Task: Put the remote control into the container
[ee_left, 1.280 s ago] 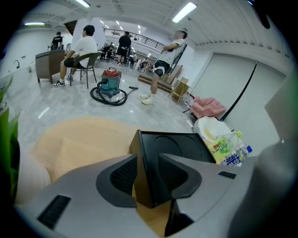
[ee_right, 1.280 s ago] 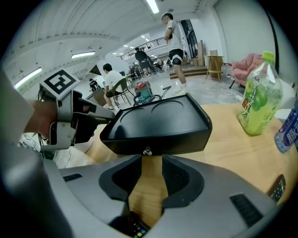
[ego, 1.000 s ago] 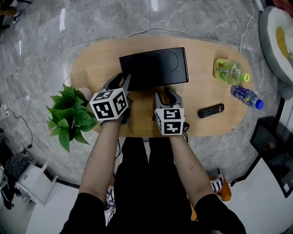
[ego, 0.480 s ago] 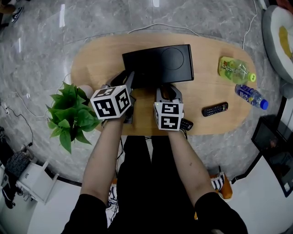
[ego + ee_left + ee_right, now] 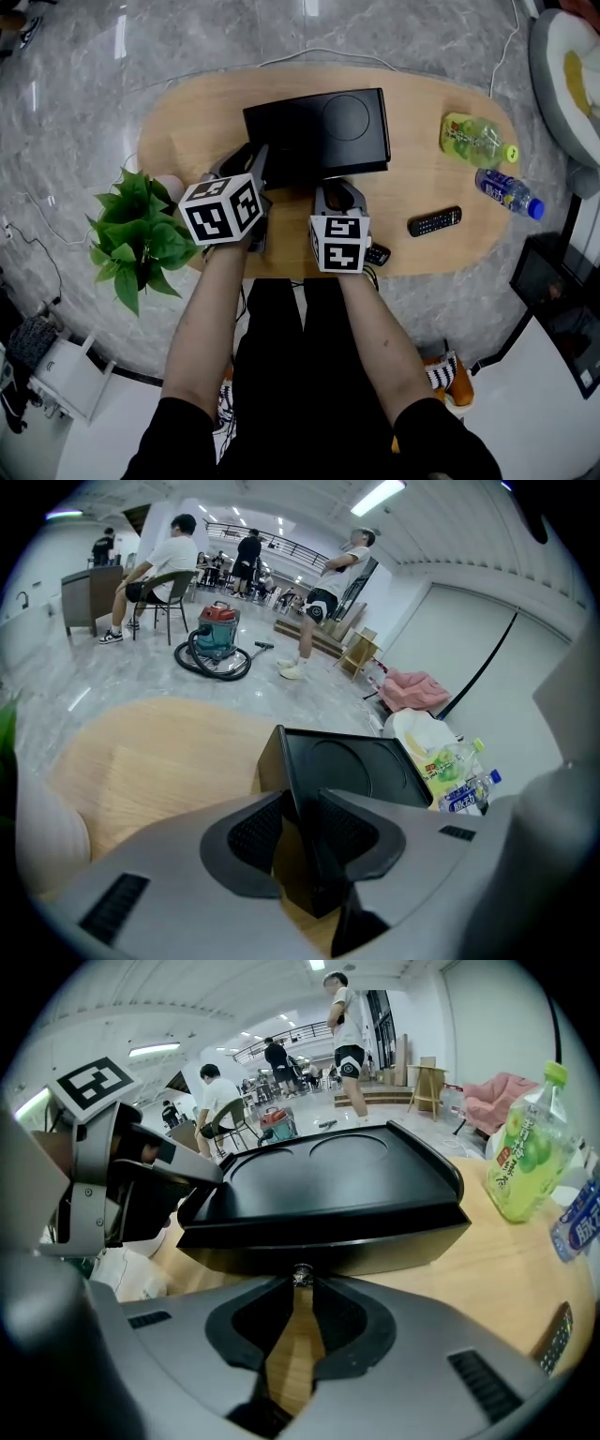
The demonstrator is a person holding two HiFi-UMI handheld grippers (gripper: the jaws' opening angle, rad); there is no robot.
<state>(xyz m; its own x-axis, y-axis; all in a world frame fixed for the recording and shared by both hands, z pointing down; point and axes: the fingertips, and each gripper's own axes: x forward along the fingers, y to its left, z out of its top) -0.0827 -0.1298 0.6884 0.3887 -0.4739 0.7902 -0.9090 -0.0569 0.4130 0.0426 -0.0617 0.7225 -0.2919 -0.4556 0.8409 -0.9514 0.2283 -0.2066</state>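
jaws of the left gripper [image 5: 300, 808] are clamped on a corner wall of the closed black container [image 5: 317, 136] at the centre of the table [image 5: 187, 122]. the remote control [image 5: 434, 221] lies lower right, well apart. right gripper [image 5: 302, 1283] jaws are closing round the small knob [image 5: 302, 1275] at the container's front edge; it should be pinched squarely while the box is held steady.
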